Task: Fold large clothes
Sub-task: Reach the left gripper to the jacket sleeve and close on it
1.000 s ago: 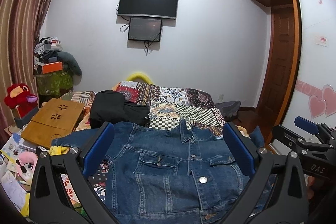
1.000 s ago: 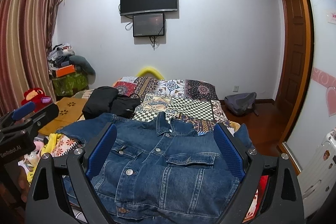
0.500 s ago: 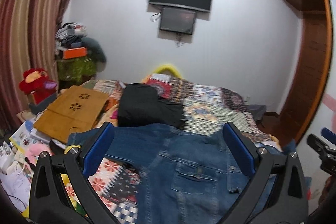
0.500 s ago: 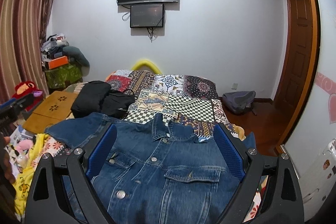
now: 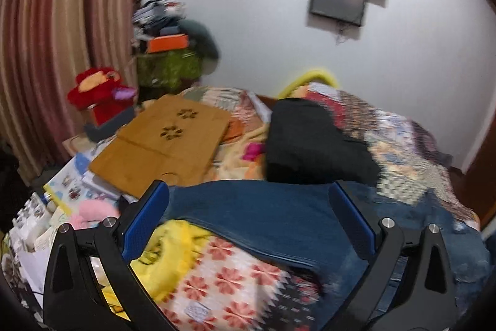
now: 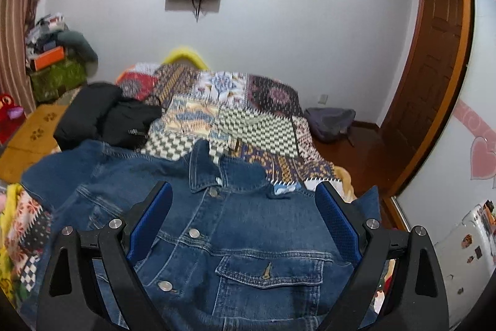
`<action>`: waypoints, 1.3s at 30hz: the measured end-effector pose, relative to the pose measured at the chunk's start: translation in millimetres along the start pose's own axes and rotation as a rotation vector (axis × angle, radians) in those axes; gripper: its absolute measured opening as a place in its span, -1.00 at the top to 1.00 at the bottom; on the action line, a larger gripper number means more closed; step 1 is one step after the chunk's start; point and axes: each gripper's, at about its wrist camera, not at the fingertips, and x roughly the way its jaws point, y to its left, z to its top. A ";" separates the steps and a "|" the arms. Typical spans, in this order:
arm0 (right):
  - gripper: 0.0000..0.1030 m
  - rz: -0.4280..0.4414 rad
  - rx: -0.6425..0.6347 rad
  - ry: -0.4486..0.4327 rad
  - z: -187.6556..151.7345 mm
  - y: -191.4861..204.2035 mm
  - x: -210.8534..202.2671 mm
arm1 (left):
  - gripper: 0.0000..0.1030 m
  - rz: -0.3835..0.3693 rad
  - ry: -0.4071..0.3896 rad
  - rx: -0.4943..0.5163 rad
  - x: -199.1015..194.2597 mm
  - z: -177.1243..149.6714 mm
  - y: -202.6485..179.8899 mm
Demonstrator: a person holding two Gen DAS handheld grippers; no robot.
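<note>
**Tongs hanging wide open over a denim jacket on the bed**

Tongs on both sides are standing wide apart and gripping nothing. The left tongs (image 5: 248, 216) are hovering over the jacket's (image 5: 266, 213) outstretched sleeve, their blue pads (image 5: 145, 219) spread to either side of it, with no clear contact showing. The right tongs (image 6: 245, 217) are hanging above the chest of the jacket (image 6: 235, 225), one pad (image 6: 338, 219) near the shoulder seam, the other over the front panel; whether either pad is brushing the cloth cannot be told.

The jacket is lying front side up on the bed (image 6: 248, 120), buttoned, collar pointing toward the far wall. A flap pocket (image 6: 272, 269) is showing between the right tongs, with metal buttons running down the placket. One sleeve is stretching out flat toward the left edge of the bed, over a yellow and flowered blanket (image 5: 217, 275). The denim is looking mostly smooth, with slight rumpling near the collar.

Beyond the jacket, a black bundle of clothes (image 6: 105, 117) is resting on the patchwork quilt, and a wooden board (image 5: 164, 145) is lying beside it.
</note>
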 end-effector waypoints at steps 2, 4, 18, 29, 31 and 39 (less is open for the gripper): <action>-0.78 0.004 -0.011 0.030 -0.7 2.8 7.7 | -1.00 0.056 0.001 0.004 13.1 -1.9 10.0; -0.78 0.019 -0.012 0.057 -1.2 4.6 13.5 | -1.00 0.069 0.053 0.020 35.7 -5.1 20.8; -0.78 0.058 0.020 0.162 0.2 11.7 42.2 | -1.00 -0.280 0.468 -0.483 173.0 -54.2 119.0; -0.78 0.056 0.008 0.175 -1.5 15.7 48.9 | -0.76 -0.411 0.560 -0.699 214.8 -72.1 137.5; -0.78 0.060 0.008 0.173 -2.7 16.2 48.8 | -0.75 -0.391 0.629 -0.686 224.5 -80.7 129.8; -0.78 0.076 0.005 0.181 -6.1 14.0 49.1 | -0.06 -0.220 0.540 -0.476 218.5 -62.3 105.4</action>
